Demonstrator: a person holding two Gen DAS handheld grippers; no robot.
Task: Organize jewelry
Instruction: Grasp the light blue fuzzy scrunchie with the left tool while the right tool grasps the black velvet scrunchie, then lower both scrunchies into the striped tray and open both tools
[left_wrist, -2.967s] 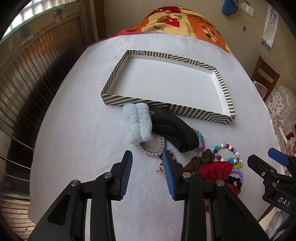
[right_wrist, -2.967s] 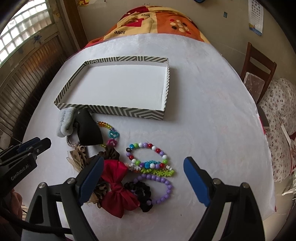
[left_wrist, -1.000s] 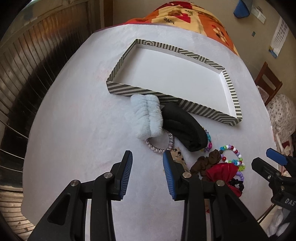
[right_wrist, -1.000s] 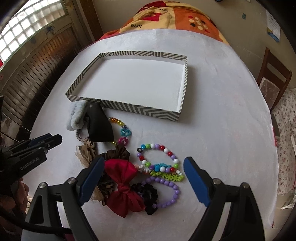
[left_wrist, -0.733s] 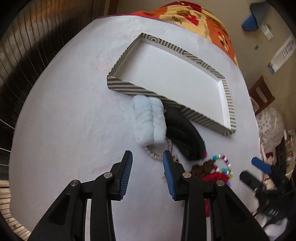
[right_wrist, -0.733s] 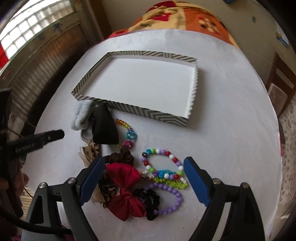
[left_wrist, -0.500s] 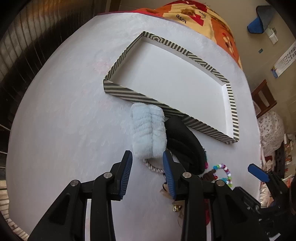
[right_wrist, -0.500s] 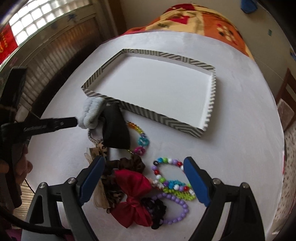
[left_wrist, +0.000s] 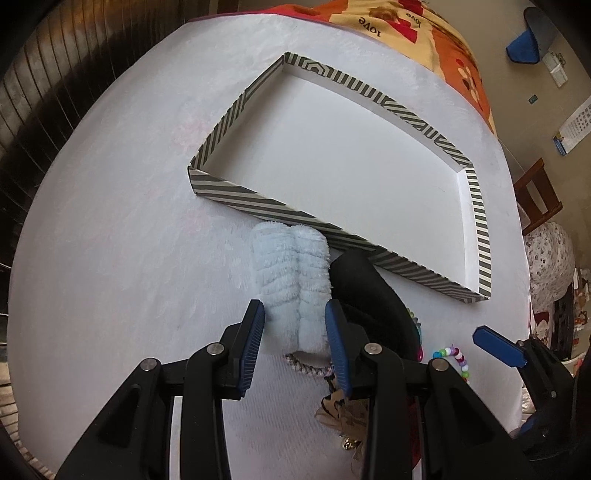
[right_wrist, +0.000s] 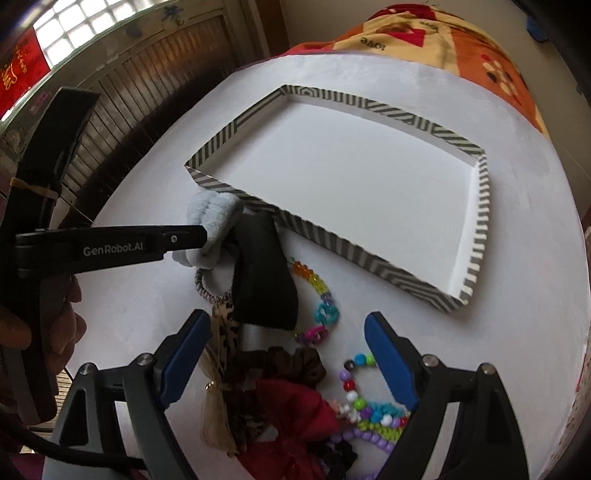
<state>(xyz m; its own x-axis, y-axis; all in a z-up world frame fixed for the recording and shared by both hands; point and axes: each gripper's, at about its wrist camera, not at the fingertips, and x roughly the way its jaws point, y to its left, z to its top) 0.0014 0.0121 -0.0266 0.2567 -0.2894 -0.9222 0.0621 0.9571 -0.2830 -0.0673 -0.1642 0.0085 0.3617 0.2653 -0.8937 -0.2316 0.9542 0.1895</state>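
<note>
Now pale blue scrunchie (left_wrist: 291, 280) between left gripper (left_wrist: 294, 334) pads.

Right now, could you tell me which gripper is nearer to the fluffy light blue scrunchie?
Left. The left gripper straddles the light blue scrunchie; the right gripper hangs open over the brown scrunchie.

Daylight is coming through a window (right_wrist: 66, 29) at ten o'clock; a wooden chair (left_wrist: 539, 195) is standing at three o'clock.

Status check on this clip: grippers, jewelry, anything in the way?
Left gripper open, straddling fluffy scrunchie. Right gripper open over pile. Tray empty. Black band crowds scrunchie.
</note>
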